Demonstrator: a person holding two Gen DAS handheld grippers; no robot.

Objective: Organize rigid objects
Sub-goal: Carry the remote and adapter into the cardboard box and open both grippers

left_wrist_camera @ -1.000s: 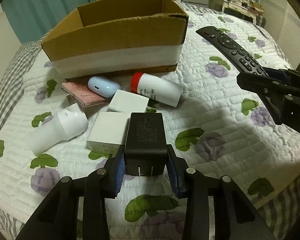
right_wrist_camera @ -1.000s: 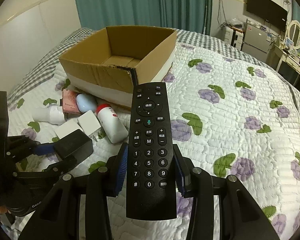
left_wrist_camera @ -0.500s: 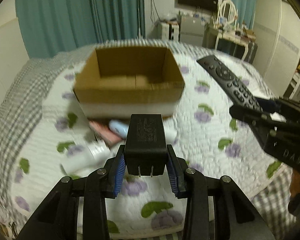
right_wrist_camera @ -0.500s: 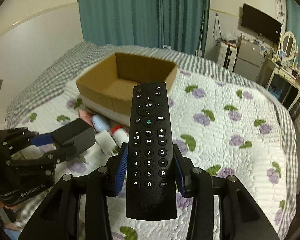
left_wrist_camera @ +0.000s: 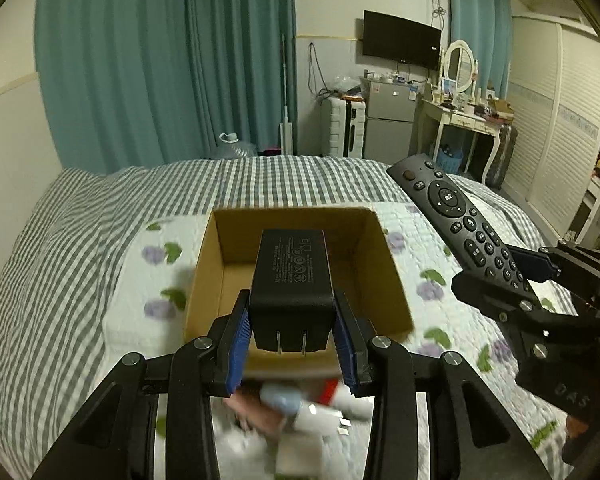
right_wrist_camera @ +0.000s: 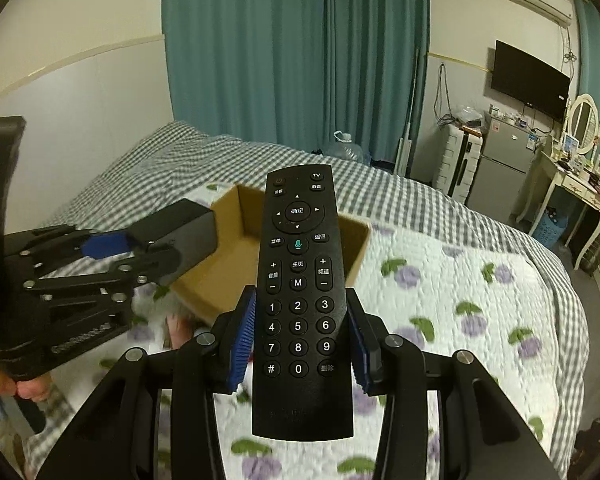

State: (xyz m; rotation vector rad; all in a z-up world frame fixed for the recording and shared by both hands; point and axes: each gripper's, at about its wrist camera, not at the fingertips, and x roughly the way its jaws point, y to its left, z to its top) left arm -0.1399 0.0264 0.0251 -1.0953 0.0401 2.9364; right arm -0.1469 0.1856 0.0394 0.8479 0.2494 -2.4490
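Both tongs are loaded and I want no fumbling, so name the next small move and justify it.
Probably lower the left tongs a little, then let go: they grip the black charger, which appears to hang over the open cardboard box. The right tongs hold the remote off to the side, so it can follow.

Black charger (left_wrist_camera: 291, 280) w/ pale grey print; black remote (right_wrist_camera: 299, 300) w/ white key legends, one teal mic key. Brown cardboard box (left_wrist_camera: 384, 264). Quilt (right_wrist_camera: 480, 280): white, purple flowers & green leaves. Sheet (left_wrist_camera: 60, 260): grey/white gingham. Curtains (left_wrist_camera: 160, 60) teal. Gripper pads (right_wrist_camera: 242, 340) blue, frames black.
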